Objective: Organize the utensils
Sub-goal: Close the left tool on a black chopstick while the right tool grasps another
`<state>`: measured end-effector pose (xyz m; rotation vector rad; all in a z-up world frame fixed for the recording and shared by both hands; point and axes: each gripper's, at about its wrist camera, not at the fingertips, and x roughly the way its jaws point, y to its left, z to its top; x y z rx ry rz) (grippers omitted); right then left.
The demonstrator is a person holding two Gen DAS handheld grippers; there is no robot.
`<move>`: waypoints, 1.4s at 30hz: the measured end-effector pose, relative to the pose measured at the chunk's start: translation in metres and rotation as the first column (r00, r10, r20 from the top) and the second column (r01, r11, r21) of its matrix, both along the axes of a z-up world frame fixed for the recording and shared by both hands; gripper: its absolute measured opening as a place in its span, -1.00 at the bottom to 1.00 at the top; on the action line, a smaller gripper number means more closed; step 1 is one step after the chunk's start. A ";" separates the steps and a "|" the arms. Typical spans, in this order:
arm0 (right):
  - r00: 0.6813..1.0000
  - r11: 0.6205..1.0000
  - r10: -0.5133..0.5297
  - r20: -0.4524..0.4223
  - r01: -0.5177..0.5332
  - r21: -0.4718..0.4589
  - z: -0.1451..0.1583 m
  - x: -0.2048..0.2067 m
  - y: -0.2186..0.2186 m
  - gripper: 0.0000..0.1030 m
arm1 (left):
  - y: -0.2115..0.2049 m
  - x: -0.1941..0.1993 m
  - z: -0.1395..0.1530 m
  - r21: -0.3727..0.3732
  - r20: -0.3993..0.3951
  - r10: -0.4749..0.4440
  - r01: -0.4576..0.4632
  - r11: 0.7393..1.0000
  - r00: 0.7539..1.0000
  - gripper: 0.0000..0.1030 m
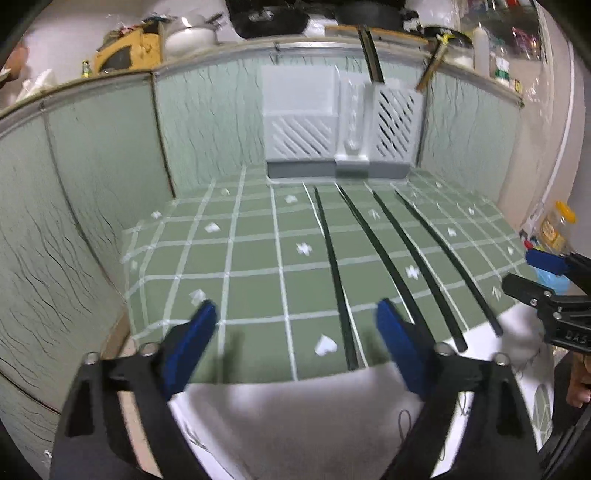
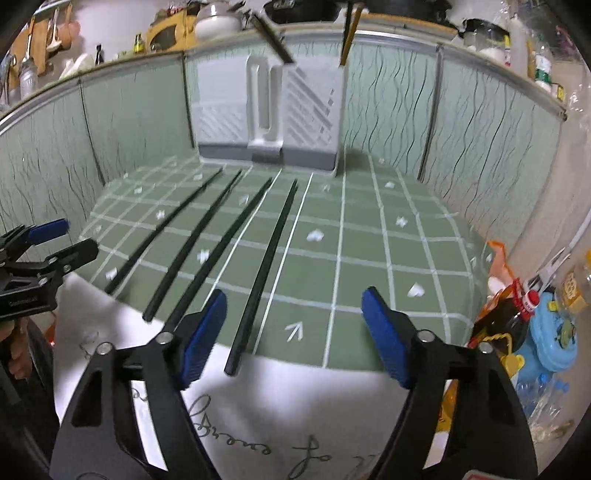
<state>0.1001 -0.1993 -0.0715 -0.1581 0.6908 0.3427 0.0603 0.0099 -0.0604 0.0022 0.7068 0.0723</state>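
Chopsticks (image 2: pixel 207 236): four black sticks, centre-left of right wrist view, lying on green checked mat (image 2: pixel 369 258).
Holder (image 2: pixel 273 107): upper centre, pale.
Left gripper (image 1: pixel 295 332): wide, empty.
Right gripper (image 2: pixel 293 321): wide, empty.

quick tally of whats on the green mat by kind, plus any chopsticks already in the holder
black chopsticks lying on the green checked mat: 4
chopsticks standing in the holder: 2
grey utensil holder: 1
total: 7
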 end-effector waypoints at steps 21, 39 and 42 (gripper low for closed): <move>0.999 1.000 0.006 -0.052 -0.006 0.009 -0.024 -0.003 0.018 -0.68 | -0.020 0.012 -0.028 0.025 -0.042 -0.025 0.026 0.999 0.999 -0.83; 0.998 1.000 -0.014 -0.055 0.015 0.024 -0.025 -0.001 0.015 -0.74 | -0.018 0.012 -0.028 0.023 -0.040 -0.023 0.024 0.999 0.999 -0.86; 0.998 1.000 -0.005 -0.056 0.006 0.029 -0.025 -0.002 0.016 -0.86 | -0.017 0.012 -0.028 0.022 -0.041 -0.022 0.023 0.999 0.999 -0.88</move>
